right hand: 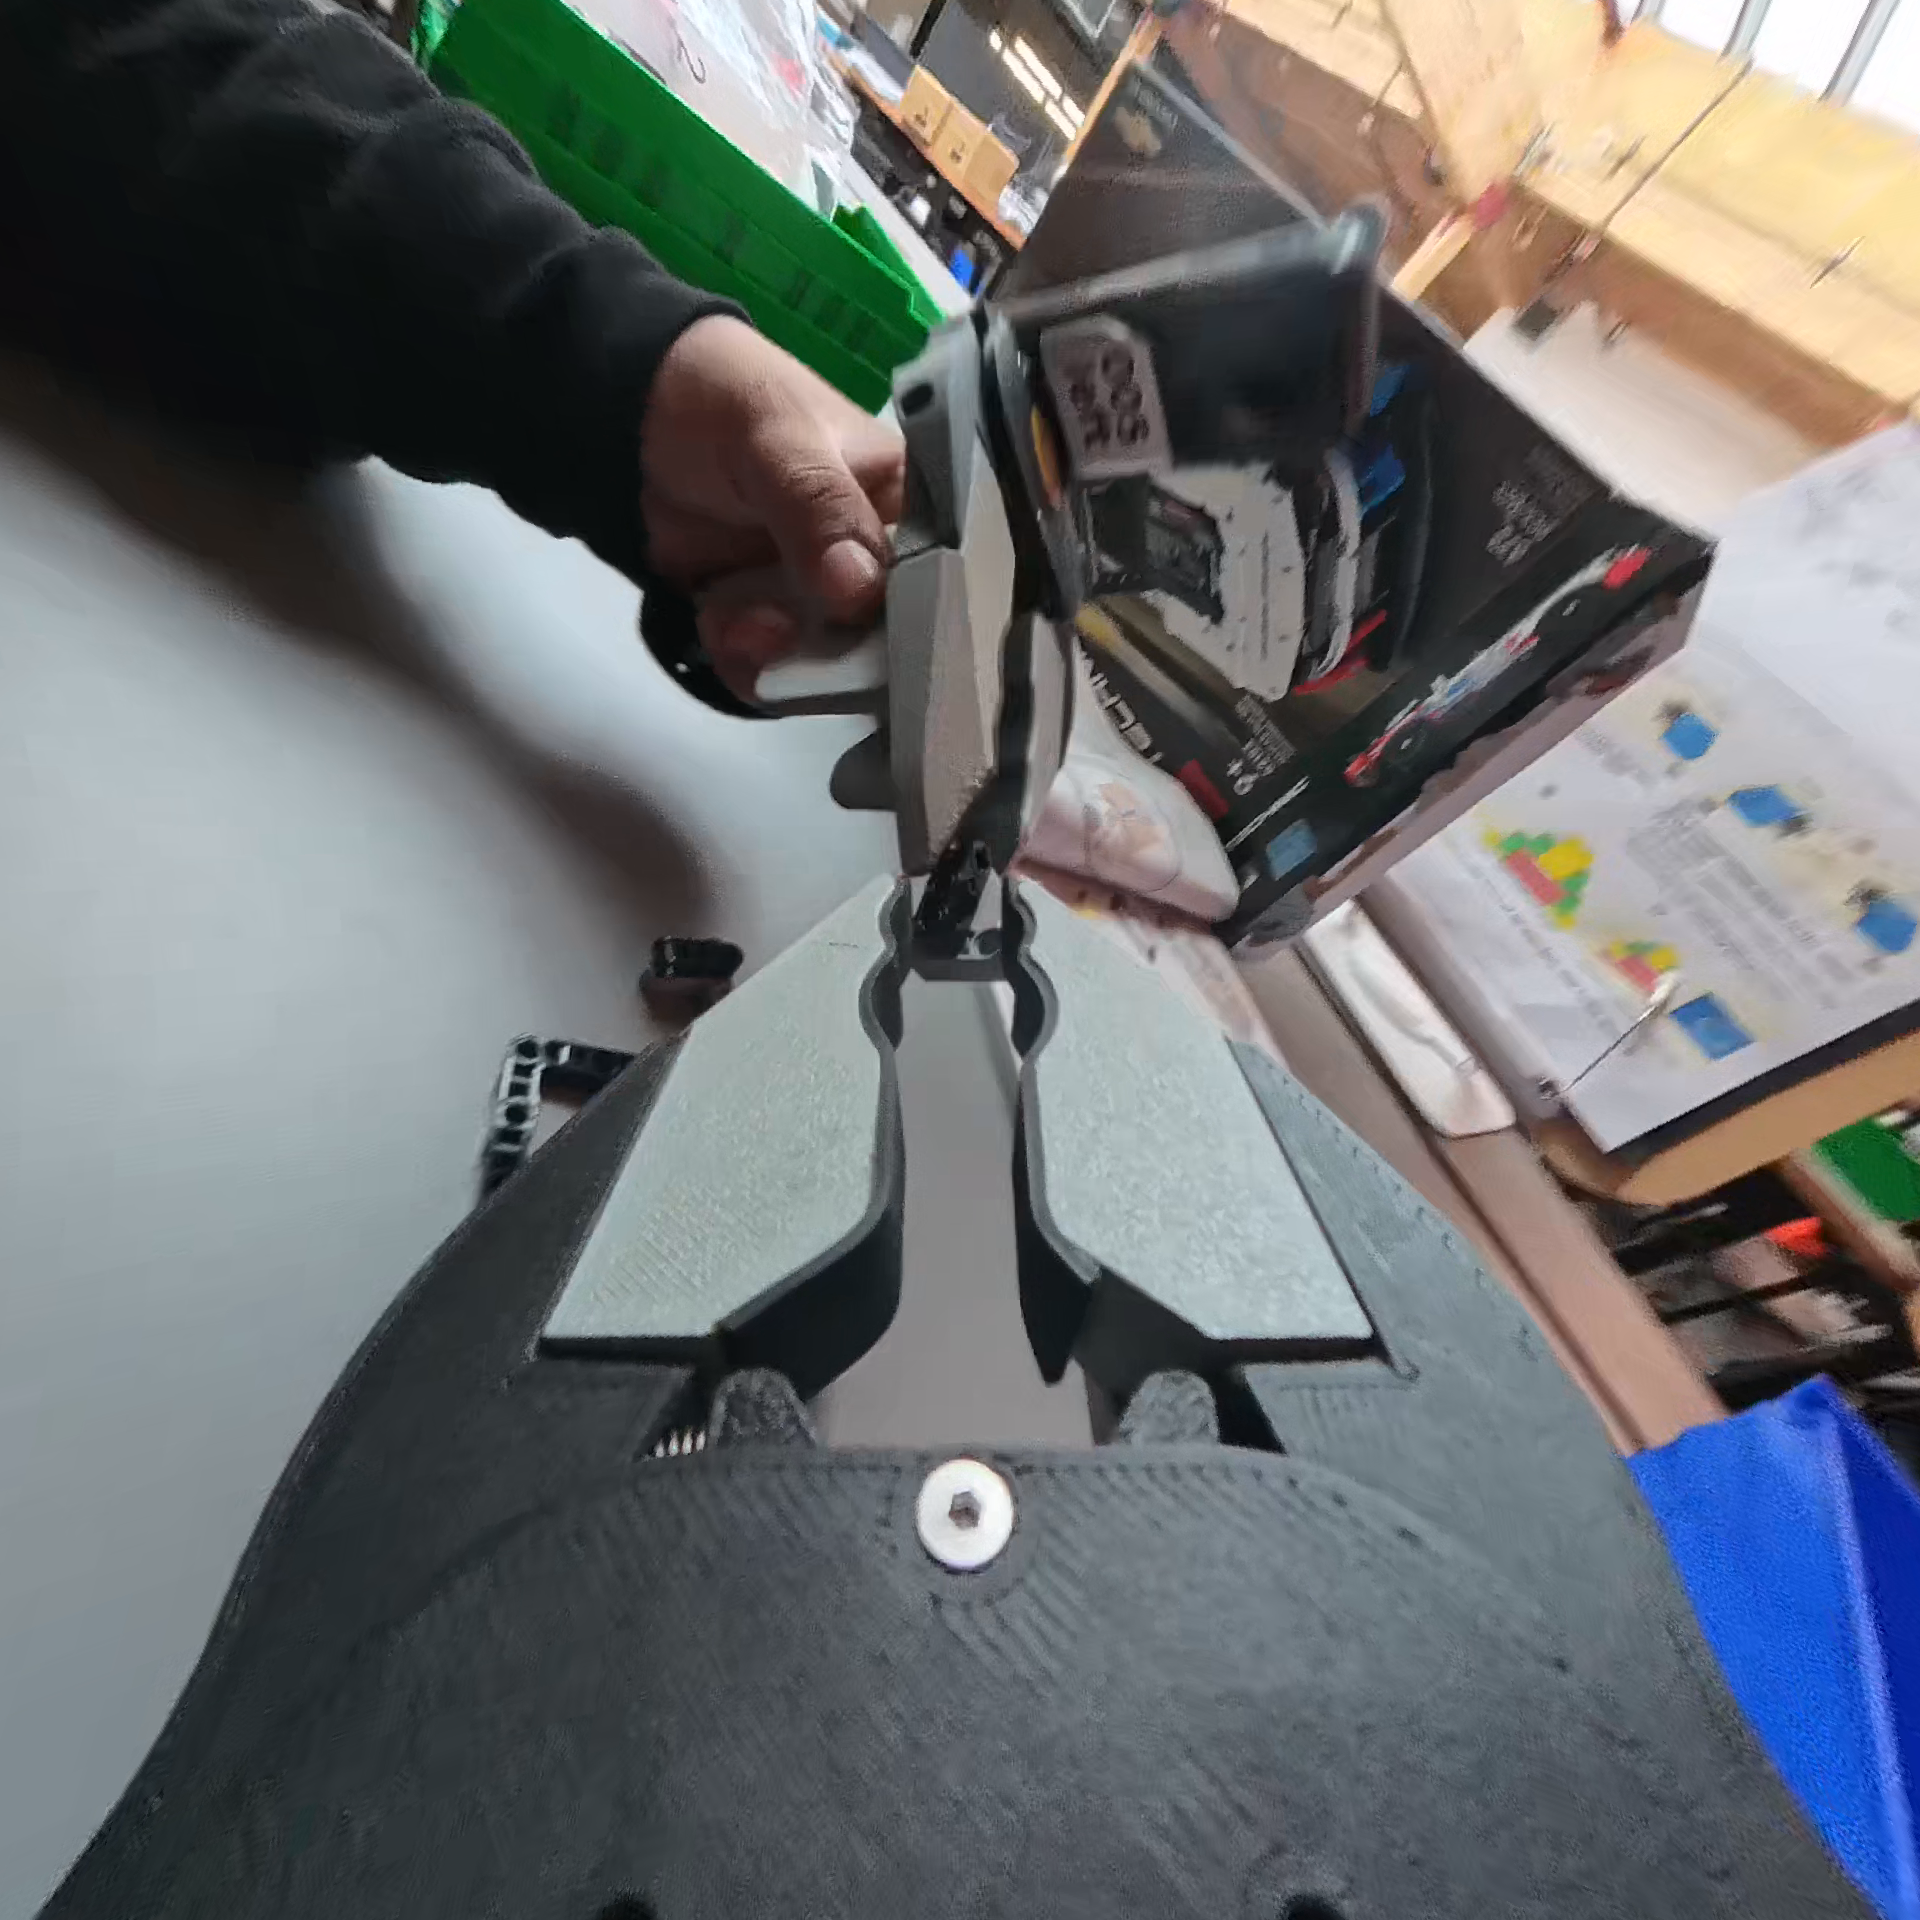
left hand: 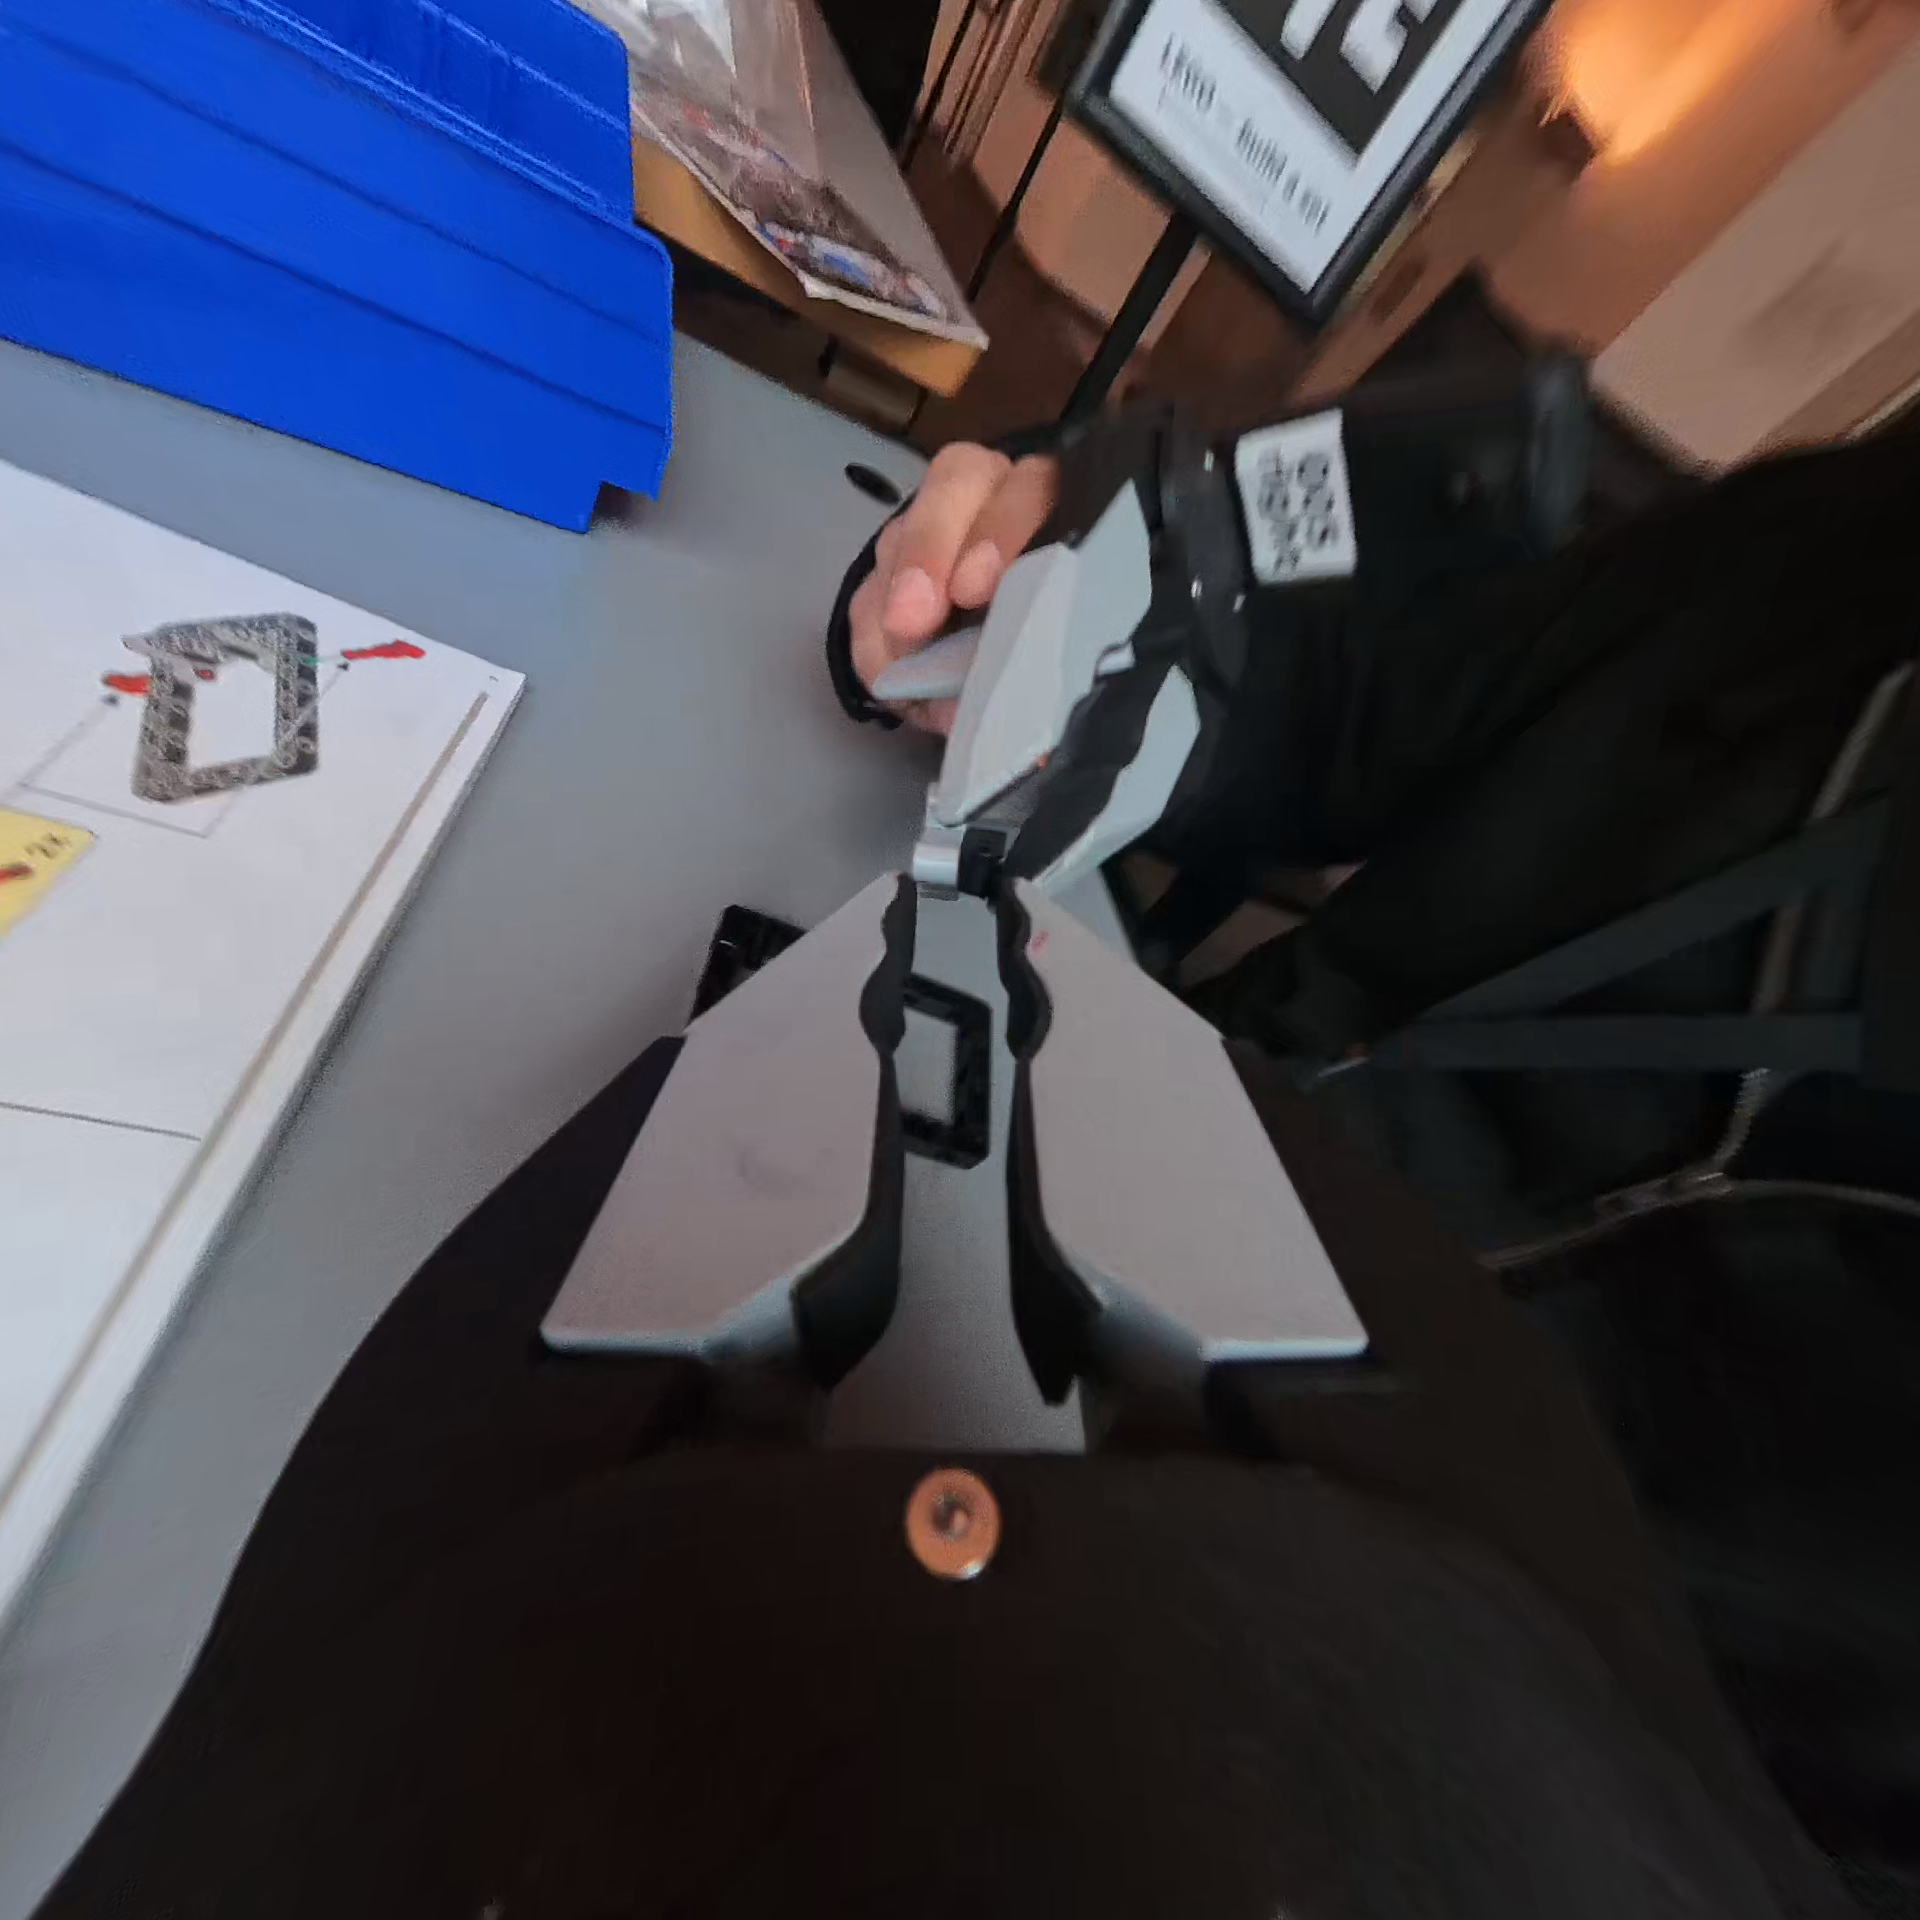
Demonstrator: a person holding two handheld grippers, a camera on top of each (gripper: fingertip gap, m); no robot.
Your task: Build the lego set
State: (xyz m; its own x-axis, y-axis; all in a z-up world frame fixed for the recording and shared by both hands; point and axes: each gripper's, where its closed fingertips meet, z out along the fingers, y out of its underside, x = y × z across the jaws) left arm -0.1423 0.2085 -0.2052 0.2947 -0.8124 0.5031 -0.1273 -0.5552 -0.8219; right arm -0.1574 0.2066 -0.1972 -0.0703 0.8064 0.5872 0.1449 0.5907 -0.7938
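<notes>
My right gripper (right hand: 954,930) is shut on a small black lego piece (right hand: 948,920), held above the grey table (right hand: 312,831). My left gripper (left hand: 956,896) meets it tip to tip, with its fingertips closed on a small black piece (left hand: 982,857). The left gripper also shows in the right wrist view (right hand: 961,665), held by a hand. The right gripper shows in the left wrist view (left hand: 1039,717). A black frame piece (left hand: 945,1075) lies on the table under my left fingers, and another black piece (left hand: 743,951) lies beside it. Two black pieces (right hand: 691,956) (right hand: 530,1081) lie left of my right gripper.
An open instruction booklet (left hand: 208,883) lies at the left, with a blue bin (left hand: 312,260) behind it. The lego set box (right hand: 1351,623) stands behind the grippers, with green bins (right hand: 675,187) farther back. A blue bin (right hand: 1787,1662) is at the lower right. A person's black sleeve (left hand: 1558,779) crosses the table edge. Less than 4 cm separates the two grippers' tips.
</notes>
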